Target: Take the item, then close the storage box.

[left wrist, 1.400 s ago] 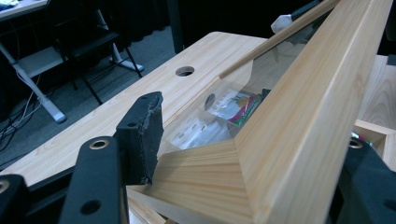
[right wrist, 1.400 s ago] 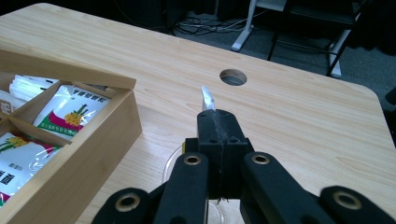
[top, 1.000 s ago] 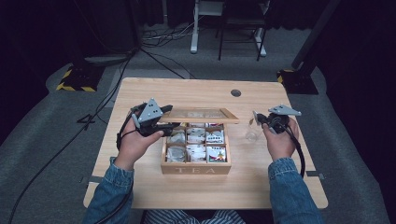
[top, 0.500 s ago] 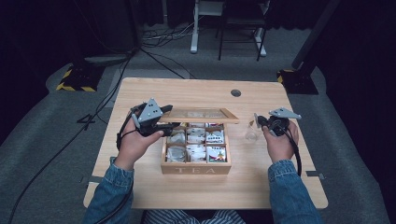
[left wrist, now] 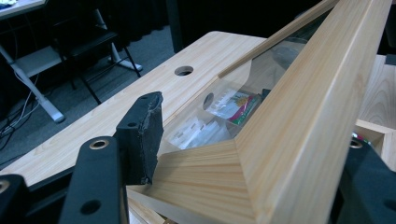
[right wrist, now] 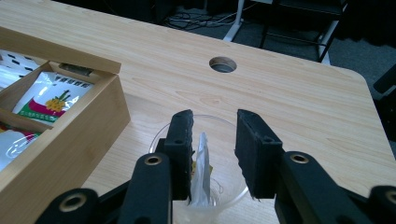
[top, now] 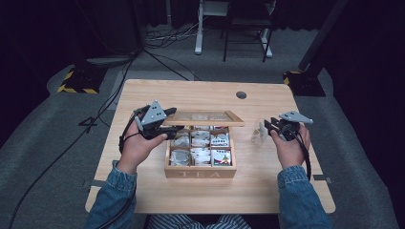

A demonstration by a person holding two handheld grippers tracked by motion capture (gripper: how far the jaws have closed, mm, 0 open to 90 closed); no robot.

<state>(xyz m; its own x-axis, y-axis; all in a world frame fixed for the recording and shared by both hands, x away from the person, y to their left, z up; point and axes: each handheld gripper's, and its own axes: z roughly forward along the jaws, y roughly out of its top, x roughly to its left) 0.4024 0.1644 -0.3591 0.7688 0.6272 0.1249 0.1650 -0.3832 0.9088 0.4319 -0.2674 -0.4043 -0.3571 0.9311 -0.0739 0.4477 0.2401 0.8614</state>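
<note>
While my left tool (top: pixel 174 128) pinches the lid (top: pixel 205 118) of the "TEA" box (top: pixel 200 172), my right tool (right wrist: pixel 212 156) has just been opening around a tea bag (right wrist: pixel 201 168) in the glass cup (right wrist: pixel 229 191) near the worktop's (top: pixel 191 93) right edge.

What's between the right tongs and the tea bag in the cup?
Nothing visible. The right tongs have just been opening right over the clear cup, and the tea bag stands in it between the jaws, leaning against one, with the other clear of it.

Pale matt wood forms the desk (right wrist: pixel 289 84) and tea box (top: pixel 200 171); the cup (right wrist: pixel 224 196) between the matt black fingers (right wrist: pixel 254 144) is clear glossy plastic.
</note>
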